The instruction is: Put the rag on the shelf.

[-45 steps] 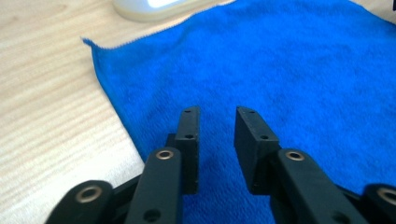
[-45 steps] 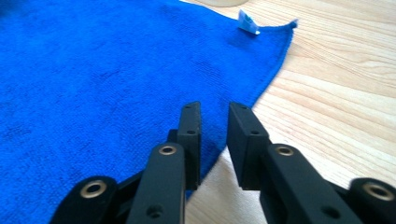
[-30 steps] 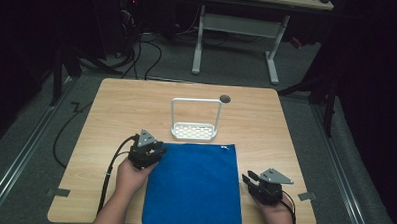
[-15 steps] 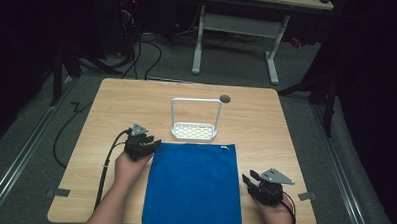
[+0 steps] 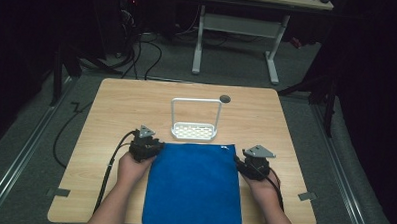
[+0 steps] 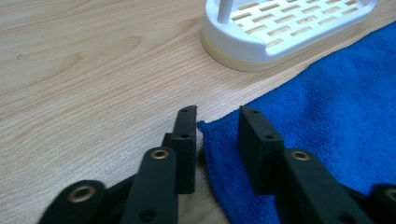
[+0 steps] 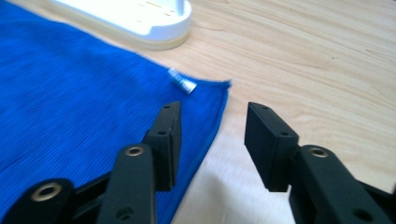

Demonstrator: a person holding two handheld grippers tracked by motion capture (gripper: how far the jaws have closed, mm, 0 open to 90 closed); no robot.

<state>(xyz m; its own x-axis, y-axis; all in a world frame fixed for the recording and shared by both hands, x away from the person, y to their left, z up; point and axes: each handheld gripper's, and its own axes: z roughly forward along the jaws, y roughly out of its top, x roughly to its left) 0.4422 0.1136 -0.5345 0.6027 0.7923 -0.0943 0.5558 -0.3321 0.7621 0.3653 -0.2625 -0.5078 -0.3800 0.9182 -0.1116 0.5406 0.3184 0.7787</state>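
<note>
A blue towel (image 5: 194,187) lies flat on the wooden table (image 5: 121,109), reaching to its near edge. My left gripper (image 5: 152,147) sits at the towel's far left corner. In the left gripper view the towel (image 6: 327,116) has that corner between the jaws of the left gripper (image 6: 217,116), which have just been closing; a gap still shows beside the cloth. My right gripper (image 5: 243,162) is at the far right corner. Its jaws (image 7: 212,112) have just been opening and straddle the edge of the towel (image 7: 70,107) without pressing it.
A white slotted rack (image 5: 195,128) with a tall wire handle stands just beyond the towel's far edge, close to both grippers (image 6: 280,32) (image 7: 140,18). A small white label (image 7: 182,84) is sewn near the far right corner. A dark round hole (image 5: 225,98) marks the table's back.
The left gripper drew a little left off the towel, then came back onto its far left corner. The right gripper moved forward along the towel's right edge to the far right corner.
</note>
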